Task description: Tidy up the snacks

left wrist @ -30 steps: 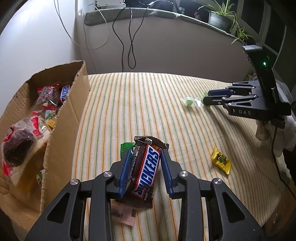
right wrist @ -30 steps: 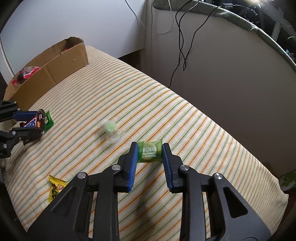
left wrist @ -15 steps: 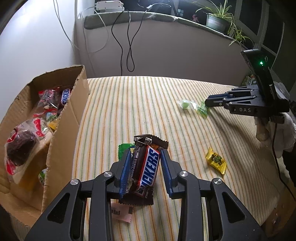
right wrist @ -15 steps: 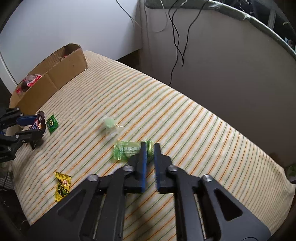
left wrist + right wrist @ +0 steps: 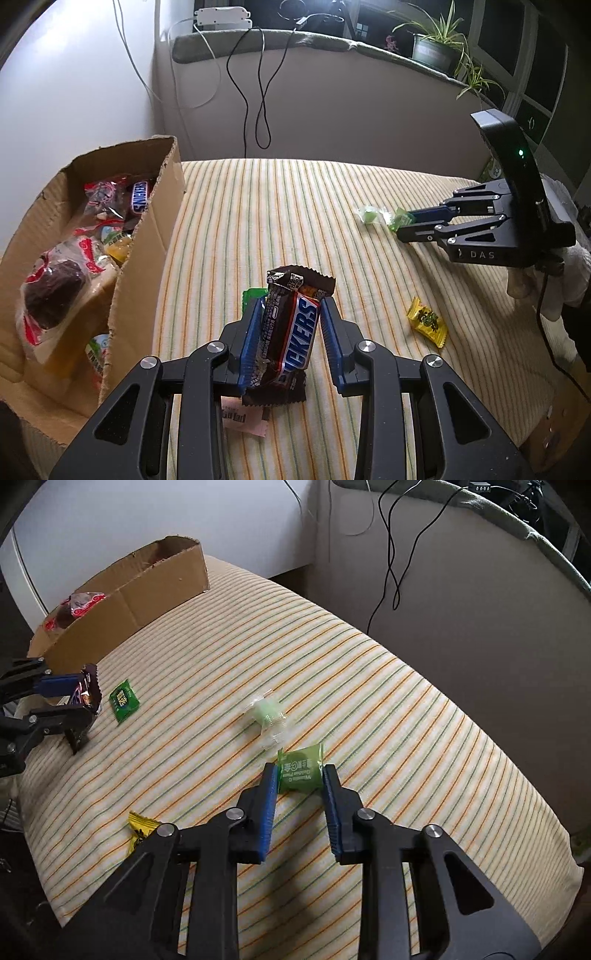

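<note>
Currently, left gripper (image 5: 290, 332): clamped on the Snickers (image 5: 291, 334), beside the box (image 5: 146, 258).
Right gripper (image 5: 299, 775): jaws just closing, pads against the green candy (image 5: 300, 768), far from the box.
Risk: slick wrappers; either could slip out in transit.
Left view only: snacks inside the box.
Right view only: candy's contact with both pads.

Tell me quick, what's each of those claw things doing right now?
Left gripper: shut on the Snickers bar.
Right gripper: jaws just closing, pads against the green candy, gripping it.
</note>
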`<state>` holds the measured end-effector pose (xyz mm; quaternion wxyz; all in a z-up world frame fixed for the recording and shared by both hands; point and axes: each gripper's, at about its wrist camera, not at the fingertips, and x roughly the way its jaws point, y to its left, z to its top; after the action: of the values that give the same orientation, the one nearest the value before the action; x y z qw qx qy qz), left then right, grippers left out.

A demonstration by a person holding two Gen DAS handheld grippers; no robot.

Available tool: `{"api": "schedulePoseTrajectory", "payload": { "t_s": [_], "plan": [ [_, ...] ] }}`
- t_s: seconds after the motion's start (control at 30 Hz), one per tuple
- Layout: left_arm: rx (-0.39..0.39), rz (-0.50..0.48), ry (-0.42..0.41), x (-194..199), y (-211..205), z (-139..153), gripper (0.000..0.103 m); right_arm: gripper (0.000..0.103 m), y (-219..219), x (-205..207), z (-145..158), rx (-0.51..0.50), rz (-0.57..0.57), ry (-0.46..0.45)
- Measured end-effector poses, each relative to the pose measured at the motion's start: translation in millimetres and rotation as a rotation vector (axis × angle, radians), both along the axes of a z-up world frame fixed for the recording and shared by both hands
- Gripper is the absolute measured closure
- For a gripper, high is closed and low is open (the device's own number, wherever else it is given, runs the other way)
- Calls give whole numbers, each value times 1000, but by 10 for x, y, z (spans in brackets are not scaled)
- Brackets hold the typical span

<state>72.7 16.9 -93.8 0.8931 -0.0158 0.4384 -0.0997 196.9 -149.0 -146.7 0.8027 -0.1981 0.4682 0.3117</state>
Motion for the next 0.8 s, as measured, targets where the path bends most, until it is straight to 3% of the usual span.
{"api": "schedulePoseTrajectory", "payload": {
  "t_s": [0.13,0.2,0.37,0.47,0.8],
  "plan": [
    [-9,-3,-15,-25,7,54,72,84,-6,-73,31,-20,-2,-24],
    [-12,-4,-23,-36,23,79,72,97,-5,-98,69,-16,-3,-26],
    [-19,4,-47,-70,103,160,74,97,24,-170,223,-13,-1,-61],
    [-26,11,-60,-120,160,200,87,97,59,-206,328,-2,0,-85],
    [-72,38,-69,-234,352,188,87,97,290,-330,498,3,18,-130]
  ]
}}
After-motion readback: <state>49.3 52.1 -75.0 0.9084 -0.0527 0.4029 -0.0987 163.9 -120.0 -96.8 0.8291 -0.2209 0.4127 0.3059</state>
